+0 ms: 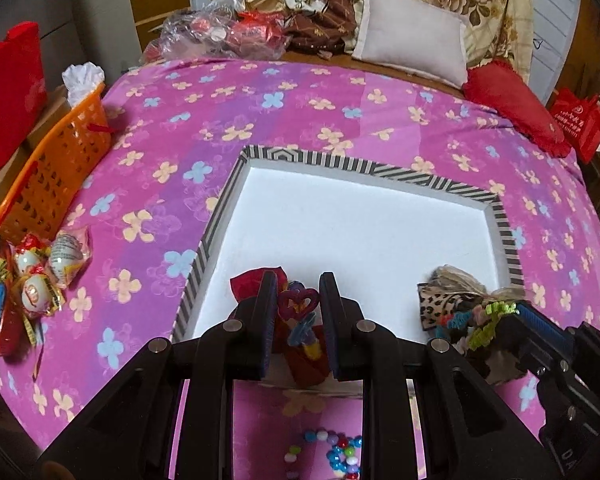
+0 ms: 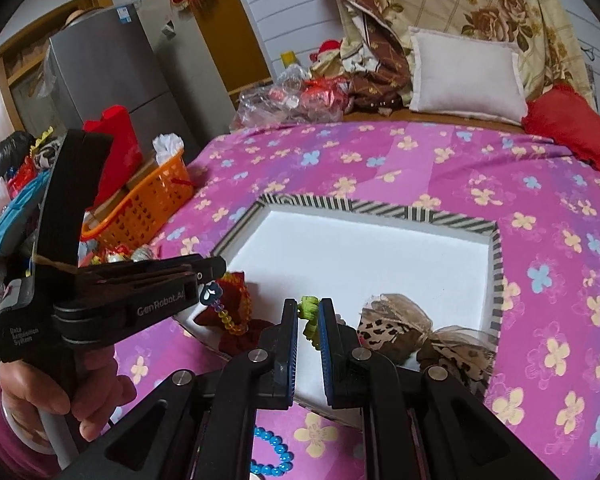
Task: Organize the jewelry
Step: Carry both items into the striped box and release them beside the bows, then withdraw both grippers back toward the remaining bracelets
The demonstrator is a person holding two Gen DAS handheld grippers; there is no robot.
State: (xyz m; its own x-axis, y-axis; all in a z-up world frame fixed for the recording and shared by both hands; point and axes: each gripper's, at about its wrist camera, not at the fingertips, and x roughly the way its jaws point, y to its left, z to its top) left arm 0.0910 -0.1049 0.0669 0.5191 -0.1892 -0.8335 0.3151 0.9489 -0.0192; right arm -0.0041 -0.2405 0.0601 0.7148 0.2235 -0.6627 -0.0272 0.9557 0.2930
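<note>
Left gripper (image 1: 298,308) clamps a heart-topped hair clip (image 1: 300,312) over the white tray's (image 1: 340,220) near edge. Right gripper (image 2: 309,320) pinches a green scrunchie (image 2: 310,314). Only the right view shows the person's hand (image 2: 56,392); only the left shows the mixed beads (image 1: 340,454) on the bedspread (image 1: 260,128).

Cotton-look floral bedspread (image 1: 300,120), matt; orange plastic basket (image 1: 60,168), glossy; box (image 1: 380,170) w/ white matt lining.

bed (image 1: 340,120) pink floral cover | fridge (image 2: 100,80) (grey) | white panelled wall (image 2: 268,8)
</note>
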